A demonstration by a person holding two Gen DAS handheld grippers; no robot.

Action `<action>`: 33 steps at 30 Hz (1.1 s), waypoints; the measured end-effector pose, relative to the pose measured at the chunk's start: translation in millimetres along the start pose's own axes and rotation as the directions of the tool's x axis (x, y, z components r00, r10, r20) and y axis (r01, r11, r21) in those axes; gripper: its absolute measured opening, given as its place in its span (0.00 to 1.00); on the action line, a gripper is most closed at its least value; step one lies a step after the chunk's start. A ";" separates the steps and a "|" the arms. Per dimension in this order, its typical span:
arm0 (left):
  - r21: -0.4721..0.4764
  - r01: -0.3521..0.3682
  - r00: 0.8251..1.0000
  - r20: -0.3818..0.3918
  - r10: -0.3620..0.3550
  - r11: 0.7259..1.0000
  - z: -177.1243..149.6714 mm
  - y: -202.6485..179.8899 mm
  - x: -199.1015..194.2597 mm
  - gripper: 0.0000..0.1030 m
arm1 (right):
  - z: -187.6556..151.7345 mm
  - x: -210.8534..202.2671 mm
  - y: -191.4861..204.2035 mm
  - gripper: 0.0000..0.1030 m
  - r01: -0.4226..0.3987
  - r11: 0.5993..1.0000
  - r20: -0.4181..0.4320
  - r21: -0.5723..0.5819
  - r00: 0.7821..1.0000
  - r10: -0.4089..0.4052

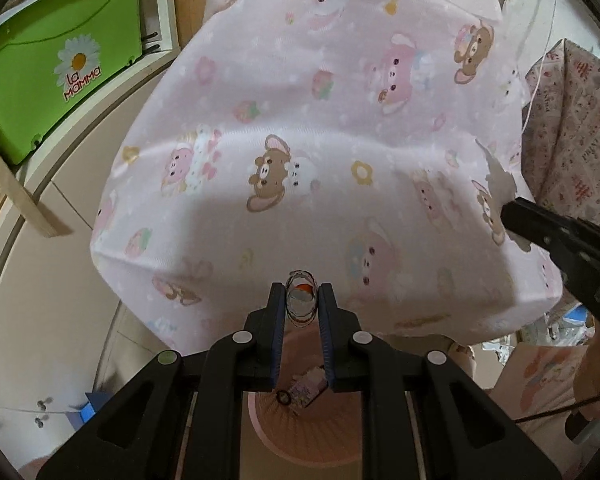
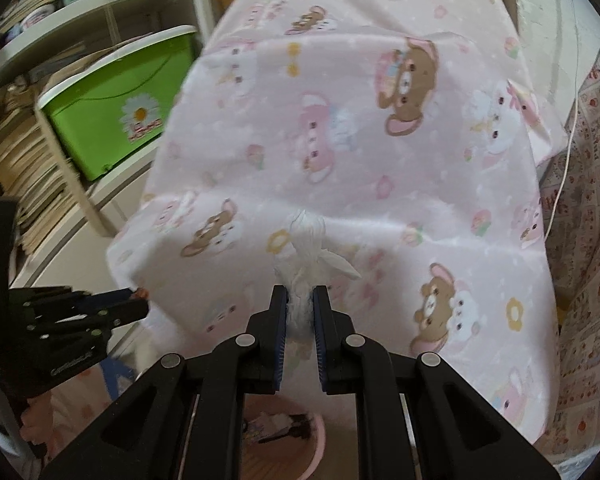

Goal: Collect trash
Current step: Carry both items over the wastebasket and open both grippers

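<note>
My left gripper (image 1: pixel 300 296) is shut on a small clear plastic wrapper (image 1: pixel 300 298) with an orange spot, held over the edge of a table under a pink cartoon cloth (image 1: pixel 320 120). Below it stands a pink bin (image 1: pixel 300 440) with a small printed wrapper (image 1: pixel 310 388) inside. My right gripper (image 2: pixel 300 300) is shut on a crumpled white tissue (image 2: pixel 310 252) above the same cloth (image 2: pixel 360 140). The pink bin (image 2: pixel 318 440) shows under it. Each gripper shows in the other's view: the right one (image 1: pixel 508 208), the left one (image 2: pixel 140 300).
A green lidded box with a daisy logo (image 1: pixel 60 68) sits on a white shelf at the left, also in the right wrist view (image 2: pixel 120 112). Stacked papers (image 2: pixel 24 184) fill lower shelves. A patterned fabric (image 2: pixel 580 240) hangs at the right. A white cord (image 2: pixel 568 140) runs down beside it.
</note>
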State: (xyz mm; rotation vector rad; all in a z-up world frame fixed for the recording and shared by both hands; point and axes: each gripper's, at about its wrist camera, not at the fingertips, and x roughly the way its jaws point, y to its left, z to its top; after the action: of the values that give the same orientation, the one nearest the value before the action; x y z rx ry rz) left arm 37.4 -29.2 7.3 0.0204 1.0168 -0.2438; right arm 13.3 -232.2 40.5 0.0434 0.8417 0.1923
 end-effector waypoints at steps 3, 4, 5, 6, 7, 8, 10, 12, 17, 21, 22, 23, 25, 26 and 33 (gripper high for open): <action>-0.015 0.013 1.000 -0.020 -0.013 1.000 -11.4 2.5 -4.7 0.15 | -8.2 -10.7 14.0 0.13 -0.021 0.999 0.013 -0.049 1.000 0.021; -0.017 0.016 0.999 -0.028 -0.016 1.000 -13.9 3.5 -4.9 0.15 | -11.2 -13.4 17.8 0.13 -0.023 0.998 0.013 -0.062 1.000 0.024; -0.023 0.016 0.999 -0.032 -0.017 1.000 -17.0 4.2 -4.9 0.15 | -14.4 -16.3 21.0 0.13 -0.030 0.997 0.011 -0.065 0.999 0.031; -0.035 0.022 0.999 -0.039 -0.023 0.999 -20.2 5.1 -5.1 0.15 | -16.9 -18.4 22.4 0.13 -0.037 0.998 0.009 -0.060 0.999 0.037; -0.044 0.037 0.998 -0.049 -0.039 0.998 -22.1 6.2 -4.7 0.15 | -20.6 -21.0 23.3 0.13 -0.047 0.998 0.004 -0.049 0.999 0.047; -0.055 0.056 0.996 -0.064 -0.060 0.997 -25.0 7.0 -4.0 0.15 | -26.3 -23.8 24.6 0.13 -0.061 0.998 -0.007 -0.030 0.998 0.060; -0.072 0.081 0.992 -0.094 -0.087 0.994 -29.6 8.2 -0.5 0.14 | -34.7 -27.8 27.2 0.13 -0.087 0.996 -0.020 -0.015 0.996 0.087; -0.084 0.092 0.984 -0.146 -0.104 0.992 -33.3 8.5 7.9 0.14 | -44.3 -29.8 34.7 0.13 -0.105 0.994 -0.039 -0.025 0.994 0.104; -0.151 0.105 0.927 -0.343 -0.152 0.983 -53.0 13.4 50.5 0.14 | -51.8 -14.0 52.2 0.13 -0.119 0.988 -0.093 -0.093 0.989 0.111; -0.142 0.091 0.916 -0.375 -0.138 0.986 -60.0 10.0 60.0 0.14 | -65.2 6.6 54.4 0.13 -0.152 0.986 -0.185 -0.062 0.973 0.139; -0.155 0.098 0.909 -0.388 -0.152 0.983 -61.3 10.5 63.3 0.15 | -68.2 11.0 55.4 0.13 -0.146 0.987 -0.198 -0.069 0.971 0.130; -0.163 0.096 0.903 -0.400 -0.155 0.982 -63.1 10.8 67.0 0.15 | -70.5 13.7 55.9 0.13 -0.138 0.987 -0.207 -0.076 0.971 0.120; -0.153 0.077 0.900 -0.415 -0.135 0.985 -66.7 10.7 74.6 0.15 | -76.6 23.0 57.3 0.13 -0.127 0.989 -0.234 -0.079 0.966 0.106; -0.147 0.064 0.899 -0.421 -0.121 0.987 -68.2 11.3 79.0 0.15 | -80.4 29.9 57.3 0.13 -0.130 0.989 -0.260 -0.073 0.960 0.107; -0.181 0.043 0.862 -0.491 -0.129 0.982 -80.8 22.7 108.0 0.15 | -97.0 61.0 57.1 0.13 -0.104 0.989 -0.359 -0.106 0.932 0.060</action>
State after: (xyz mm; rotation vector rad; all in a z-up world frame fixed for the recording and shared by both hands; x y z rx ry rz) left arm 28.5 -17.4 -128.7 -0.1191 1.5604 -0.2407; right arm -27.9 -168.5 -62.6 -0.0750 1.1886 0.3376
